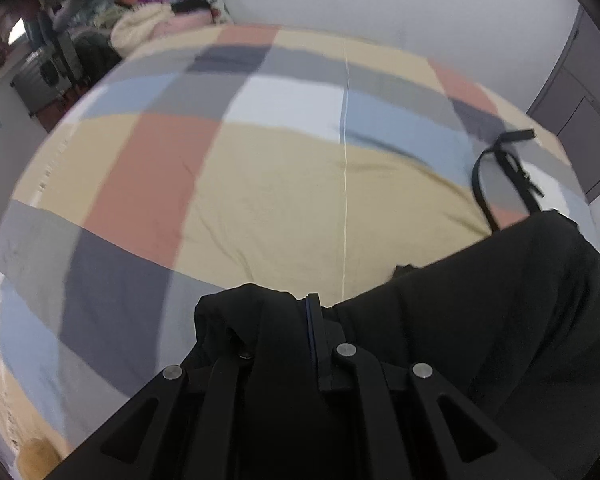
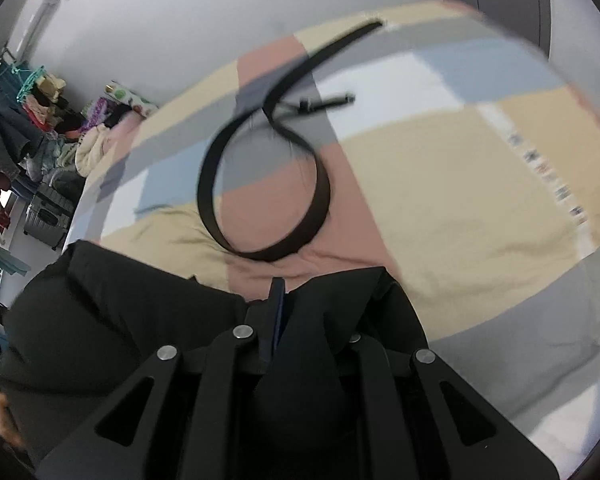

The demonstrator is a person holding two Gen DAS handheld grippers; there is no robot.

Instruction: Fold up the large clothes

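Left wrist view: left gripper [image 1: 290, 312] pinching black fabric garment [image 1: 500, 300], bottom centre, over checked pastel bedspread [image 1: 284, 184]. Right gripper [image 2: 296, 292] likewise pinching garment. Black belt [image 2: 260, 184] looped mid-frame. Advice: keep both grips level, hem taut, lay clear of belt.

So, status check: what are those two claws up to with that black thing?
Left gripper and right gripper both clamped on black garment. Garment lifted over checked bedspread. Black belt lying loose ahead.
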